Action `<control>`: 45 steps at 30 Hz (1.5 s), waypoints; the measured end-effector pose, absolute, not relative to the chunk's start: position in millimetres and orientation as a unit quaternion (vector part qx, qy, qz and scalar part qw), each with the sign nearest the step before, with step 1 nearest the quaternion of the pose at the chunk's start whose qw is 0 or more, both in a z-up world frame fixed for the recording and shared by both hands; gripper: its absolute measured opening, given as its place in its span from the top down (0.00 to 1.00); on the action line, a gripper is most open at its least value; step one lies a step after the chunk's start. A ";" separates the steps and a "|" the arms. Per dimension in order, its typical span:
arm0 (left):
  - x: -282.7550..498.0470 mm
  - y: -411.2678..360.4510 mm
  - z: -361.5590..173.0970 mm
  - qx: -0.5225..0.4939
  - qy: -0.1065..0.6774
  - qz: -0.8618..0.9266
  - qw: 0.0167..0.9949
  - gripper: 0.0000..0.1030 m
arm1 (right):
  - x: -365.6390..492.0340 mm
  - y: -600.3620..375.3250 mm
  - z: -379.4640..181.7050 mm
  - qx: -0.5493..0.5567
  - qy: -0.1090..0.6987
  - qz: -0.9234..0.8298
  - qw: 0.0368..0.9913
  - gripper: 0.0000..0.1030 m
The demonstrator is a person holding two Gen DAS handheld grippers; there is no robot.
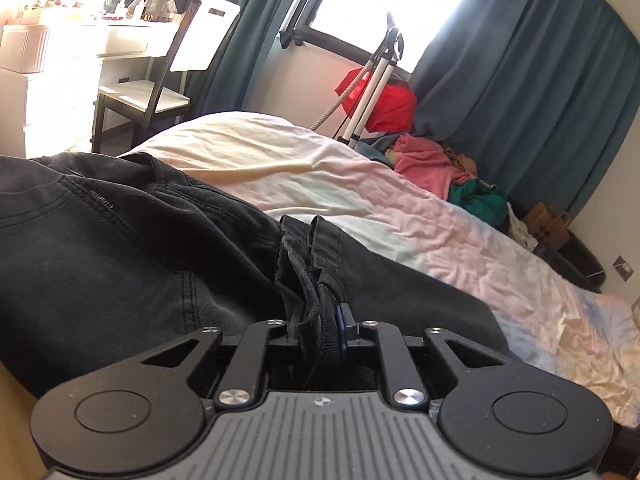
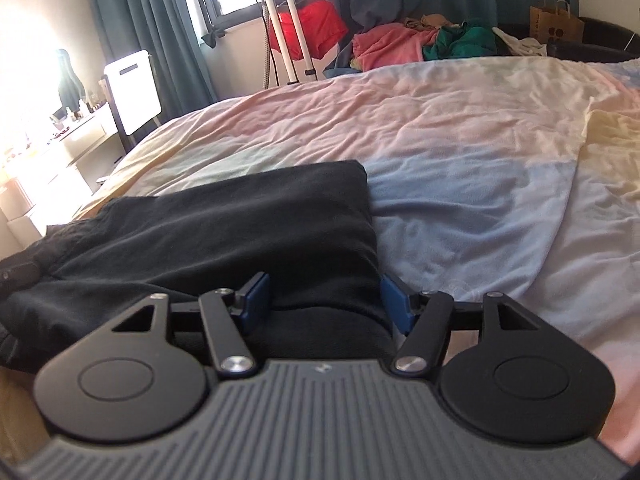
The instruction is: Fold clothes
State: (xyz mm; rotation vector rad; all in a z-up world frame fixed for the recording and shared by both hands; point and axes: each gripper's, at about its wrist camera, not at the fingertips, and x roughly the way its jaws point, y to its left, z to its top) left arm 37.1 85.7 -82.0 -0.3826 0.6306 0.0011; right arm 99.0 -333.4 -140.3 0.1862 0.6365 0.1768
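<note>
A pair of black jeans [image 1: 132, 248] lies on the pastel bedsheet [image 1: 360, 200]. My left gripper [image 1: 320, 320] is shut on a bunched edge of the jeans, pinched between its pads. In the right wrist view the jeans' folded leg [image 2: 240, 232] lies flat on the bed. My right gripper [image 2: 326, 300] is open, its blue pads [image 2: 256, 300] standing apart on either side of the near end of the leg.
A heap of pink, green and red clothes [image 2: 400, 40] lies at the far side of the bed by a garment steamer stand [image 2: 288, 20]. A chair [image 1: 160, 80] and a white desk [image 1: 80, 40] stand to the left. Teal curtains [image 1: 520, 100] hang behind. A paper bag [image 2: 556, 24] stands at far right.
</note>
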 end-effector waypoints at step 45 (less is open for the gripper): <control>-15.5 343.6 -132.2 -0.597 0.256 0.143 0.747 0.35 | 87.0 -302.3 -132.6 0.017 0.290 0.099 0.952 0.38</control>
